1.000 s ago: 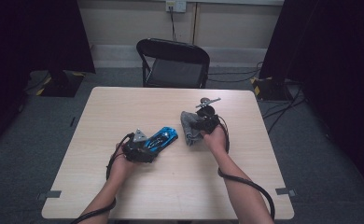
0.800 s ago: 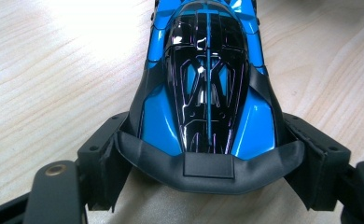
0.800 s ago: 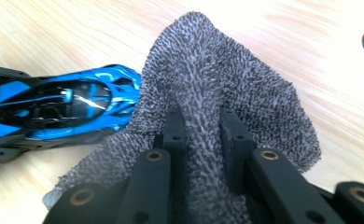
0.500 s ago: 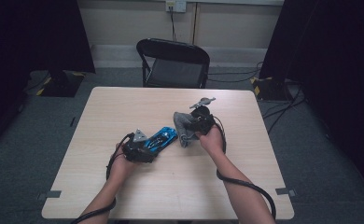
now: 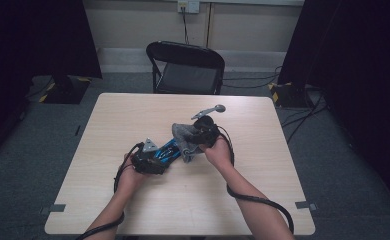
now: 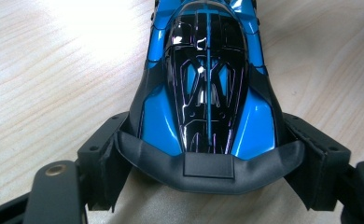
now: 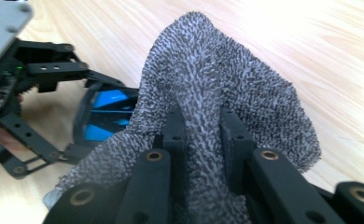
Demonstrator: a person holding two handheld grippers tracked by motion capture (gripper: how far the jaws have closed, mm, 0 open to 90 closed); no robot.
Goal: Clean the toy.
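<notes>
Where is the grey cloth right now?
The grey cloth is pinched in the right gripper, held near the table's middle in the high view, just right of the blue toy car that the left gripper clamps.

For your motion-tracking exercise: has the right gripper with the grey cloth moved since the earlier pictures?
Yes. The right gripper with the grey cloth has shifted left toward the blue toy car, judged against the table's far edge.

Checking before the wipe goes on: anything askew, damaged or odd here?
Nothing stands out. The blue toy car sits whole between the left gripper pads; the right gripper pinches the grey cloth.
</notes>
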